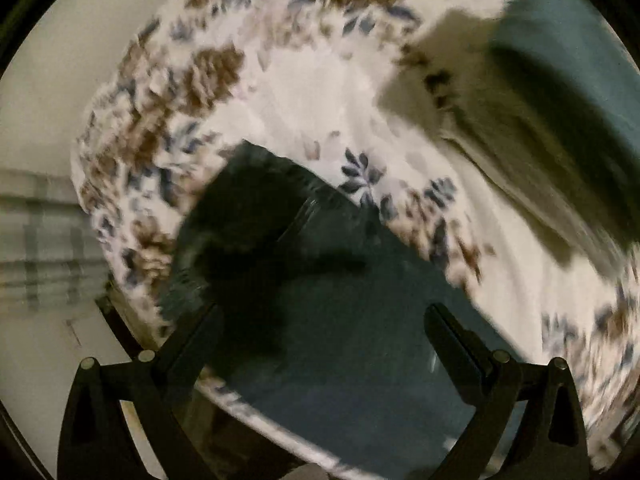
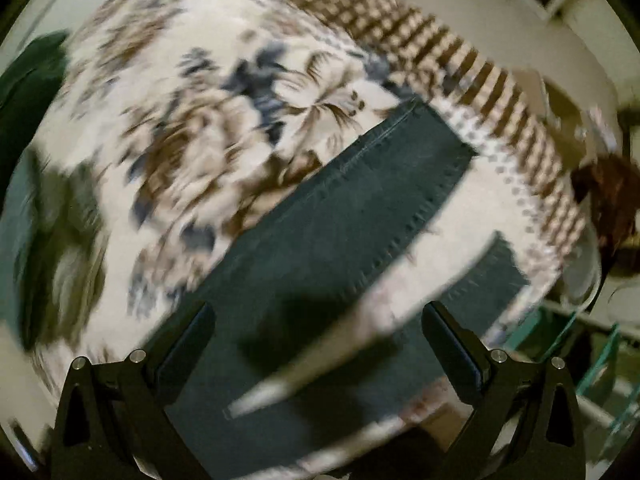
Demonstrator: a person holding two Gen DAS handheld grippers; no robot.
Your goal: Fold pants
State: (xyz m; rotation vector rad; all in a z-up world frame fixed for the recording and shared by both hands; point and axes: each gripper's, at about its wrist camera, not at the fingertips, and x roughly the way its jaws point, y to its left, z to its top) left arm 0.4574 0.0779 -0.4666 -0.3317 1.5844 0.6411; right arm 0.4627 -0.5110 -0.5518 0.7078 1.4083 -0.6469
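Dark blue-grey pants (image 1: 340,300) lie flat on a floral bedspread (image 1: 320,92). In the left wrist view the waist end with a dark shadow sits just ahead of my left gripper (image 1: 320,320), which is open above the cloth and holds nothing. In the right wrist view a pant leg (image 2: 340,216) with a stitched hem runs up and to the right, and a second leg end (image 2: 496,272) lies to its right. My right gripper (image 2: 318,316) is open above the leg and empty. Both views are motion-blurred.
The bedspread has a brown striped border (image 2: 460,80) near the bed's edge. A teal cloth (image 1: 580,60) lies at the far right in the left wrist view. A plaid fabric (image 1: 40,240) is off the bed at left. Glass shelving (image 2: 592,360) stands beyond the bed's right edge.
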